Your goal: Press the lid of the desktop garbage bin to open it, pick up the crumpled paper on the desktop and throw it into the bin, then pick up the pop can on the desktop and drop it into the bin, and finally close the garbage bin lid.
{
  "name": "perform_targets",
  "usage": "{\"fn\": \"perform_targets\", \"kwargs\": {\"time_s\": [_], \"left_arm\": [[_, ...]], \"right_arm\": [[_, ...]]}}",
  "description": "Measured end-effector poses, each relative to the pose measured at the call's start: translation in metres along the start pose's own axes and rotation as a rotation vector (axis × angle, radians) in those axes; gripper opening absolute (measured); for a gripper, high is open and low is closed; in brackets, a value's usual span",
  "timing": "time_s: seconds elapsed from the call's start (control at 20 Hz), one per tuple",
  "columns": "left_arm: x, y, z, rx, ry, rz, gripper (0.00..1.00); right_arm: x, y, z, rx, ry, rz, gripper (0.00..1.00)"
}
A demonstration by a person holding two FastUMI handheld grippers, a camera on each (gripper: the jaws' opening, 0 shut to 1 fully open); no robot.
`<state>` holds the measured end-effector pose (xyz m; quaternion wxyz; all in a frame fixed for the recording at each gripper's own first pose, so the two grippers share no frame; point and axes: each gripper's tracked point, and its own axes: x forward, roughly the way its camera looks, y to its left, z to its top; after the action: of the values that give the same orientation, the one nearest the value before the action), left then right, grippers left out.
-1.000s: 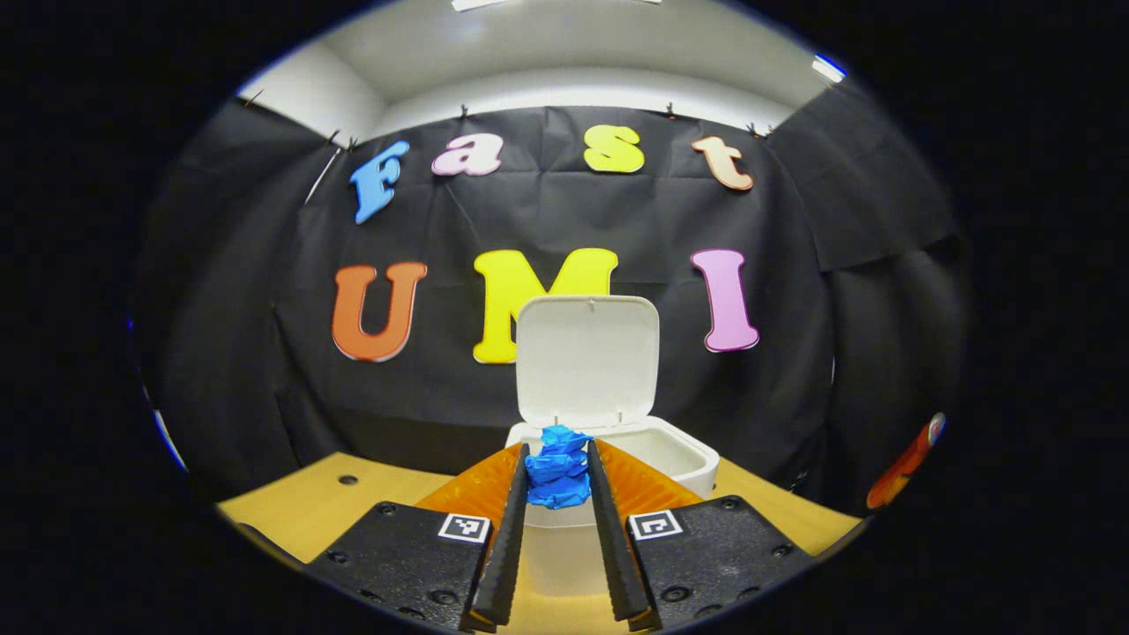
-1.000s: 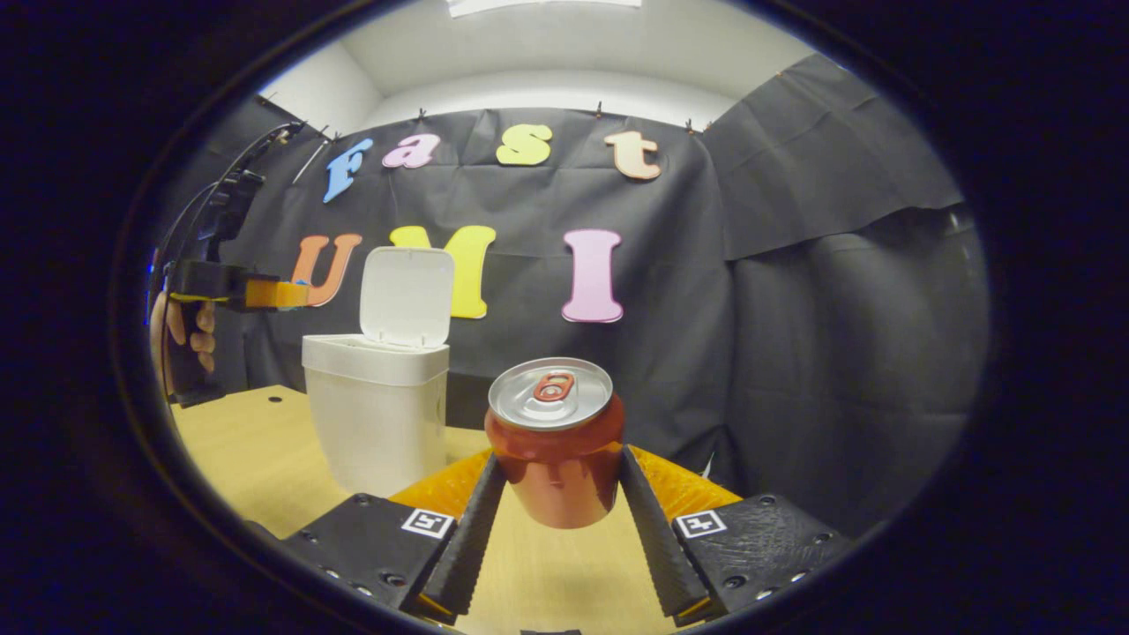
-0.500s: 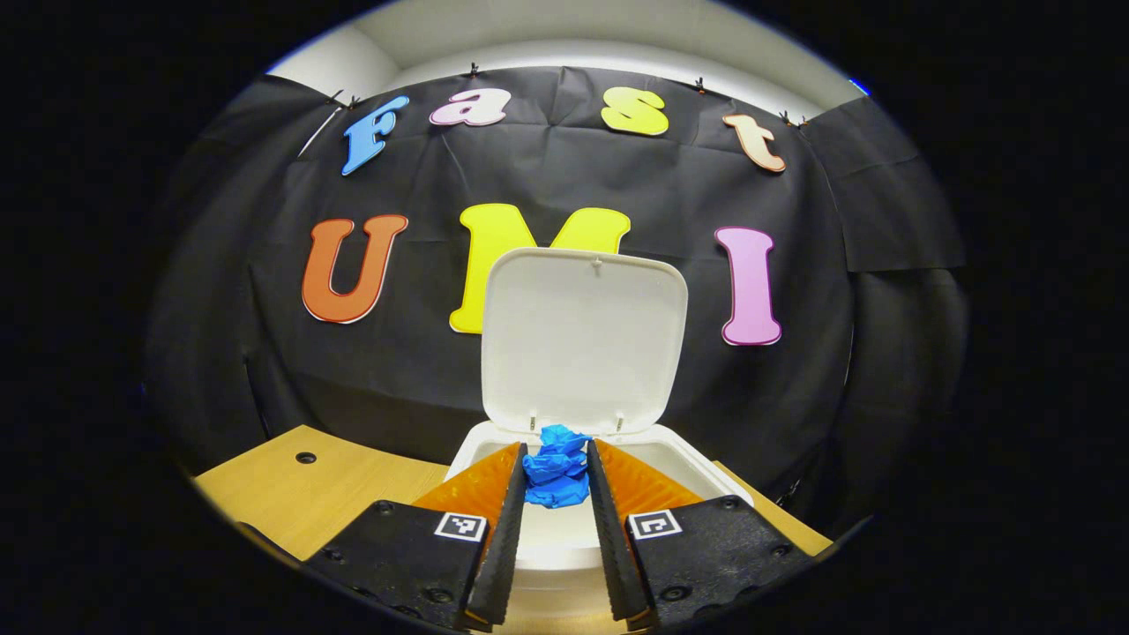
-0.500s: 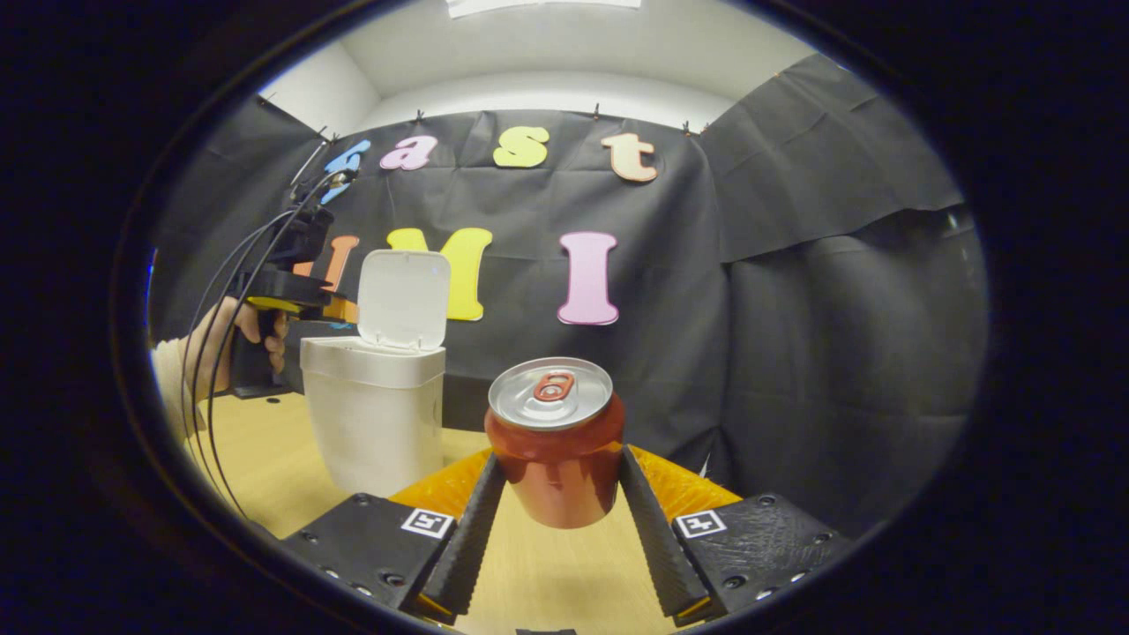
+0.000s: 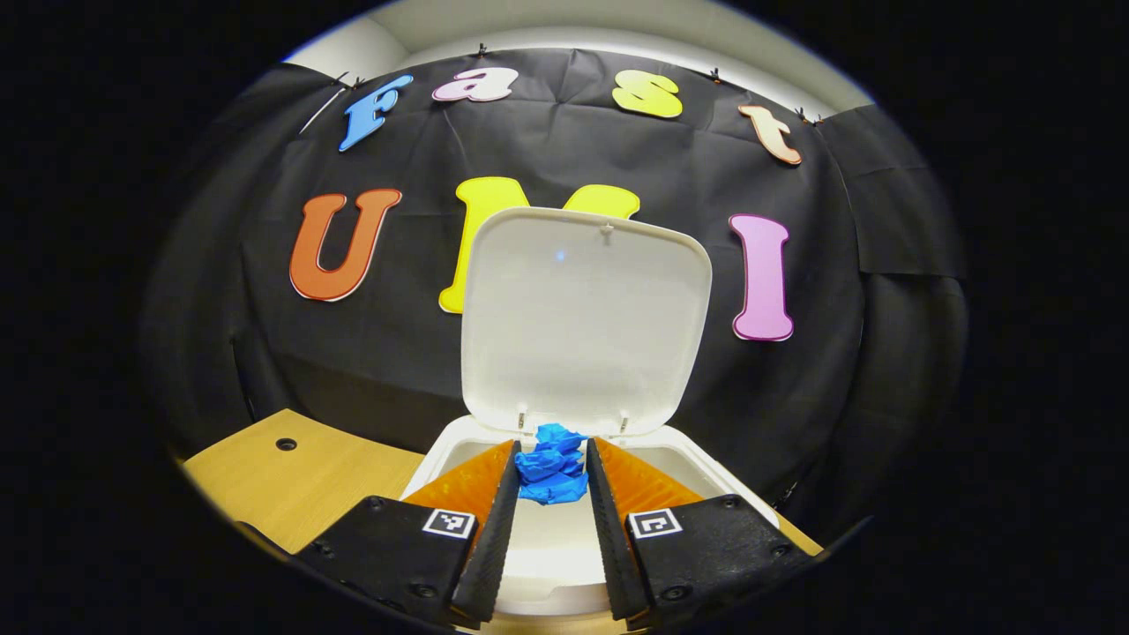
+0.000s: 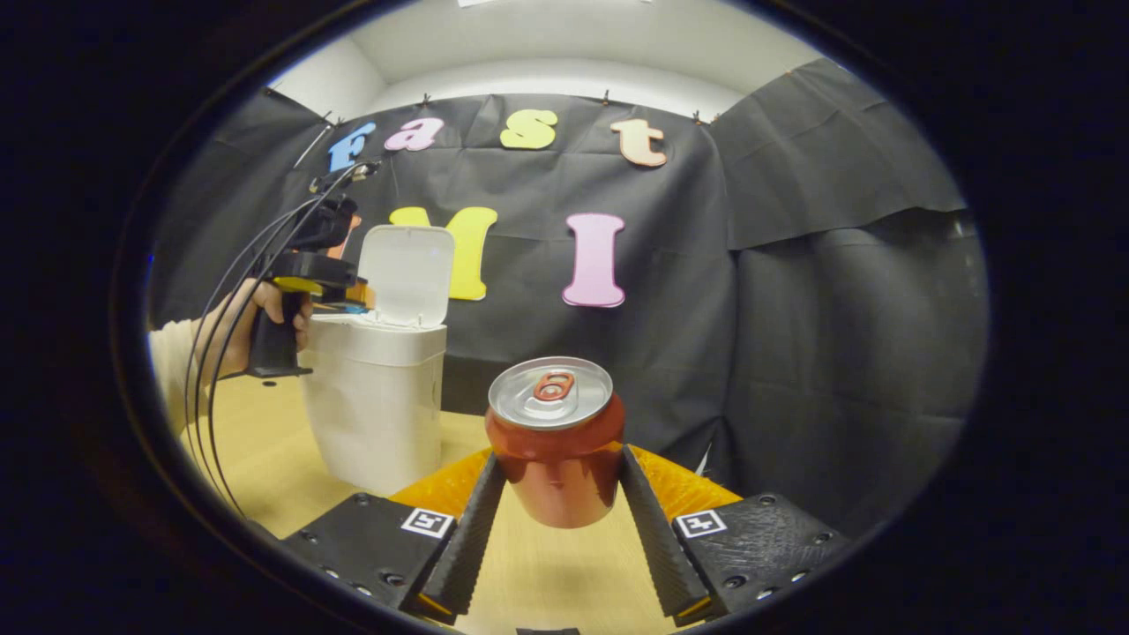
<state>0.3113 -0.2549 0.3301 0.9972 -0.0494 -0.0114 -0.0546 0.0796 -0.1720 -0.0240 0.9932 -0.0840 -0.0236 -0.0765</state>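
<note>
Over the open bin [image 5: 564,547], the left tool [image 5: 551,472] has moved closer, clamping the paper [image 5: 550,464]; the right tool [image 6: 557,481] grips the can [image 6: 556,441].

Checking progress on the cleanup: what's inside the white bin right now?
The bin, its lid up, shows pale inner walls and nothing lying in the visible part. The left gripper holds the blue crumpled paper above the opening, and it and its fingers cover the bottom.

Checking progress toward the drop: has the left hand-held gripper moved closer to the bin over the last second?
Yes. In the right gripper view the left hand-held gripper has moved rightward, from clear of the bin to over its open top, holding the crumpled paper.
</note>
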Motion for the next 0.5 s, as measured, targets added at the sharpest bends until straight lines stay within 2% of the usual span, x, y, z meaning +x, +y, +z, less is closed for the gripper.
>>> {"fn": "perform_targets", "kwargs": {"time_s": [0.1, 0.15, 0.2, 0.25, 0.3, 0.4, 0.5], "left_arm": [[0.001, -0.002, -0.002, 0.011, -0.001, -0.009, 0.51], [0.001, -0.001, 0.0, 0.022, 0.0, -0.008, 0.43], [0.002, 0.002, -0.002, 0.029, 0.006, -0.006, 0.52], [0.001, 0.002, -0.004, 0.031, 0.016, -0.01, 0.43], [0.0, 0.001, -0.008, 0.034, 0.032, -0.021, 0.56], [-0.002, 0.0, -0.014, 0.057, 0.06, -0.043, 0.7], [-0.007, 0.009, -0.015, 0.066, 0.067, -0.032, 0.93]], "right_arm": [[-0.001, 0.002, 0.002, -0.025, -0.007, -0.005, 0.76], [-0.002, 0.004, 0.004, -0.032, -0.012, 0.0, 0.76], [-0.002, 0.005, 0.004, -0.036, -0.014, 0.009, 0.76], [-0.002, 0.008, 0.004, -0.039, -0.016, 0.025, 0.77], [-0.003, 0.012, 0.003, -0.04, -0.015, 0.043, 0.76], [-0.004, 0.024, 0.0, -0.042, -0.007, 0.064, 0.76], [-0.004, 0.029, 0.0, -0.051, -0.002, 0.066, 0.76]]}}
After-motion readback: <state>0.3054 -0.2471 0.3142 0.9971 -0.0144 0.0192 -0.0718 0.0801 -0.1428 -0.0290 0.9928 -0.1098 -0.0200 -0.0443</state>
